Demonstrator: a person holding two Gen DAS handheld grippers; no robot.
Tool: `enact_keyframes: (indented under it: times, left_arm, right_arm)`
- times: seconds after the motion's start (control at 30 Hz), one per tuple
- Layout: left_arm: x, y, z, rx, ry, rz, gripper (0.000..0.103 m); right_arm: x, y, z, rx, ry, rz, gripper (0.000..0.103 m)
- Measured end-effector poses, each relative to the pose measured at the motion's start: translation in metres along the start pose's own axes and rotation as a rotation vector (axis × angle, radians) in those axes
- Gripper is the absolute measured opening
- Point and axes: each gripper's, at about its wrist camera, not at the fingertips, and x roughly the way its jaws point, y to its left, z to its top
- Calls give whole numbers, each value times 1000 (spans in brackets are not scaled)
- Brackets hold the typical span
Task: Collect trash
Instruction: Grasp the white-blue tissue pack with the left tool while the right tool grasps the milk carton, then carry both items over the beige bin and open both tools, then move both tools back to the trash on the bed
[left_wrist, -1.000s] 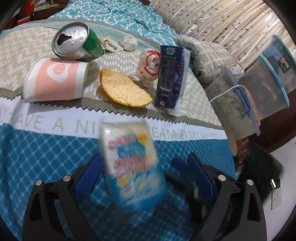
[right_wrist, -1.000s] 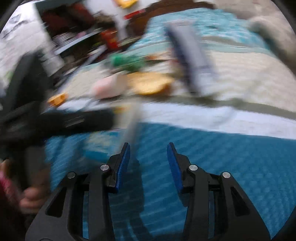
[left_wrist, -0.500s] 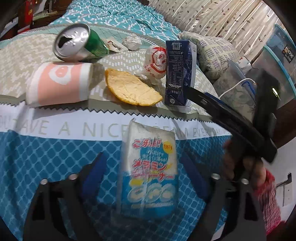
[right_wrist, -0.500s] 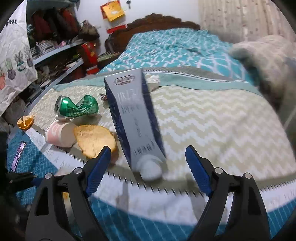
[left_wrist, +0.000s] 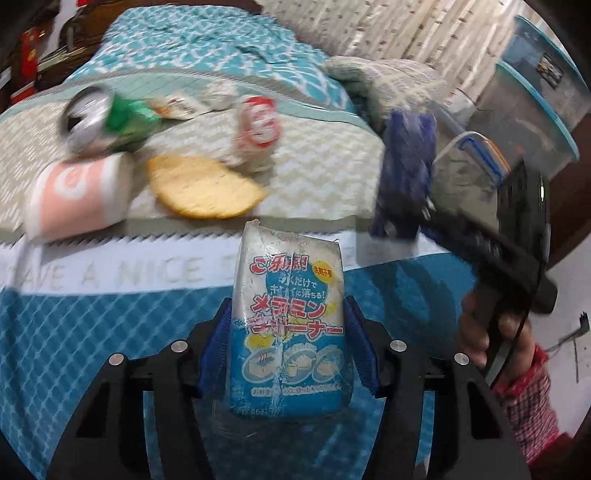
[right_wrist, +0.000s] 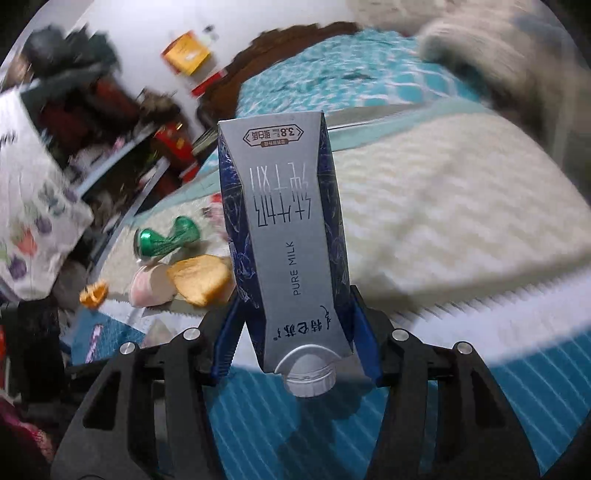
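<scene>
Since half a second ago both sets of jaws have been closing, each onto a piece of trash — the milk carton has left its spot on the bed beside the peel.

- Left gripper: blue pads pressed against both sides of the sponge packet, a blue-and-white wrapper with Japanese print; packet upright between the jaws, top end pointing away from them.
- Right gripper: jaws clamped on the silver-and-navy milk carton, marked PURE MILK; cap end nearest the jaws, base pointing away. In the left wrist view the same carton shows blurred, to the right beyond the jaws, with the person's hand on the gripper handle.
- Beyond the left jaws, on the bed cover: crushed green can, pink-and-white paper cup on its side, yellow fruit peel, red-and-white wrapper.
- Left of the right jaws: small orange peel scrap.
</scene>
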Motion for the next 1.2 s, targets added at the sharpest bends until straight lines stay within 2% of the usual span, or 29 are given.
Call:
enact_keyframes:
  times: [0.13,0.27,0.5,0.67,0.77,0.8,0.83,0.9,1.03,1.2]
  left_arm:
    - [18,-38,11,46,33,-59,56]
    - [39,-93,32,140,49,-113,56]
    - [95,-222,78,329,83,-253,56]
    - [147,-307,98,441,105,-273,56]
    - [174,-339,109,460,120,-282,62]
    - [190,-354,114,453,138,-281,66]
    - [198,-361,116,448,148,-275,72]
    - [214,-374,122,435,164,-262,73]
    - [214,-373,123,440,160,-276,72]
    - [188,-345,113,446,136,-286,71]
  right_arm:
    - [-43,-52,-18,129,-40,-41,56]
    - [-89,-102,-30,230,-119,-91,56]
    - [-163,-184,-40,431,-262,-175,56]
    - [-191,-235,-41,544,-313,-234,56]
    - [-201,-256,-37,557,-339,-273,58]
    - [-200,-258,-31,547,-341,-293,66]
    - [-201,-260,-28,533,-343,-335,76]
    - [-208,-262,-24,516,-371,-379,76]
    - [-221,-252,-31,500,-428,-380,76]
    - [-211,-243,-45,498,-413,-328,76]
